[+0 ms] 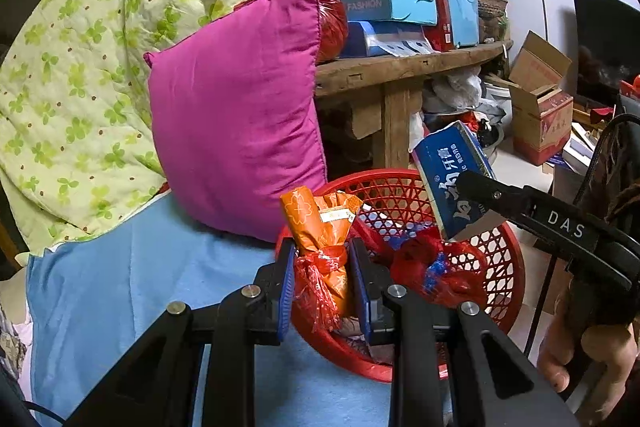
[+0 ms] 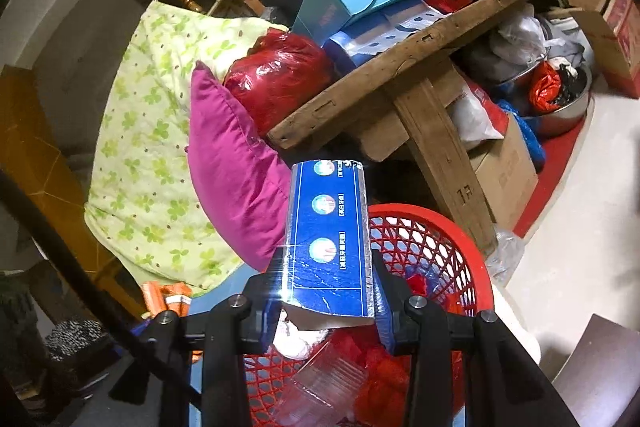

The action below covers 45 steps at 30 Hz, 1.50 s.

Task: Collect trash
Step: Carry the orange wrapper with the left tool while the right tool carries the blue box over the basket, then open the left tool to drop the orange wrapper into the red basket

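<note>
Two grippers are loaded, and both hang at the red basket (image 1: pixel 472 291). My left gripper (image 1: pixel 322 283) is clamped on an orange wrapper (image 1: pixel 320 231), its blue pads pinching the bundle just where a red net tie cinches it; I judge that waist is the firmest place to hold something this soft. The wrapper stands nearly upright over the near rim of the basket, so letting go should drop it inside rather than onto the blue sheet (image 1: pixel 140 287) of the bed.

My right gripper (image 2: pixel 328 311) grasps a blue toothpaste box (image 2: pixel 330 227) across its lower end, the torn open end toward the camera and the rest pointing away. From the left wrist view the box tilts above the far side of the basket, held clear of the mesh wall. Gripping it low leaves most of its length free, which I take as an easy way to tip it in.

Inside the basket lie red net bags, a scrap of blue among them, a crumpled white tissue and a clear plastic cup (image 2: pixel 320 383). It looks roughly half full.

Behind stand a magenta pillow (image 1: pixel 240 115) and a green-patterned quilt (image 1: pixel 80 67). A wooden bench (image 1: pixel 400 67) carries stacked blue and red boxes.
</note>
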{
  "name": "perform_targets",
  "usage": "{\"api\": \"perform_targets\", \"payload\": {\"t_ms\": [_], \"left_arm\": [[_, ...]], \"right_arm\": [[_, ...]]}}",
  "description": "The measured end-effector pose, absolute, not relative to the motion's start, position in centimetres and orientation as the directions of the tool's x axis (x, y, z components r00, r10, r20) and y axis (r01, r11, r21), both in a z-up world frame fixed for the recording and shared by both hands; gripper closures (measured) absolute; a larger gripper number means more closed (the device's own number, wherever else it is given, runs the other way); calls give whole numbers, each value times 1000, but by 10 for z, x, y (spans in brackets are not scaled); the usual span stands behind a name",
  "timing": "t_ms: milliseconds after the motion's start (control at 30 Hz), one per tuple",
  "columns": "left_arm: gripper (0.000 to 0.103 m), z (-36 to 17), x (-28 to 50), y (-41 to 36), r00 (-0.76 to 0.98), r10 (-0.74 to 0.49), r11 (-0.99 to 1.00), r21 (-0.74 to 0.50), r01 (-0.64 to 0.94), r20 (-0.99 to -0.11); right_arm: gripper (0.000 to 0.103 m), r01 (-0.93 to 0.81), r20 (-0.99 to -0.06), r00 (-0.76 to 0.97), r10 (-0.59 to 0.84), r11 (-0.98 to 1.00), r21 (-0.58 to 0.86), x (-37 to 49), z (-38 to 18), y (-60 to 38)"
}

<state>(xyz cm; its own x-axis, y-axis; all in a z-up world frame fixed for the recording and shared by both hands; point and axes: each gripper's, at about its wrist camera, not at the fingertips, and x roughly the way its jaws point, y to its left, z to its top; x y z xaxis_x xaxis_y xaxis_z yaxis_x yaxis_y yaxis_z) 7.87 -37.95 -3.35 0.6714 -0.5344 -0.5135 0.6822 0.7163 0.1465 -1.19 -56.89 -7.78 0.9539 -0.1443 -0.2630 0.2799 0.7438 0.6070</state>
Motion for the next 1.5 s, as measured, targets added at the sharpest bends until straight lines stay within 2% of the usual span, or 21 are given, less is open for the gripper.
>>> {"api": "perform_targets", "payload": {"t_ms": [567, 933, 1500], "left_arm": [[75, -48, 93, -389, 618, -564, 697, 86, 712, -548], [75, -52, 110, -380, 570, -615, 679, 1, 734, -545], [74, -58, 103, -392, 543, -638, 650, -3, 760, -546]], "right_arm": [[62, 252, -247, 962, -115, 719, 648, -12, -80, -568], [62, 249, -240, 963, -119, 730, 637, -9, -76, -560], [62, 251, -219, 966, -134, 682, 687, -21, -81, -575]]}}
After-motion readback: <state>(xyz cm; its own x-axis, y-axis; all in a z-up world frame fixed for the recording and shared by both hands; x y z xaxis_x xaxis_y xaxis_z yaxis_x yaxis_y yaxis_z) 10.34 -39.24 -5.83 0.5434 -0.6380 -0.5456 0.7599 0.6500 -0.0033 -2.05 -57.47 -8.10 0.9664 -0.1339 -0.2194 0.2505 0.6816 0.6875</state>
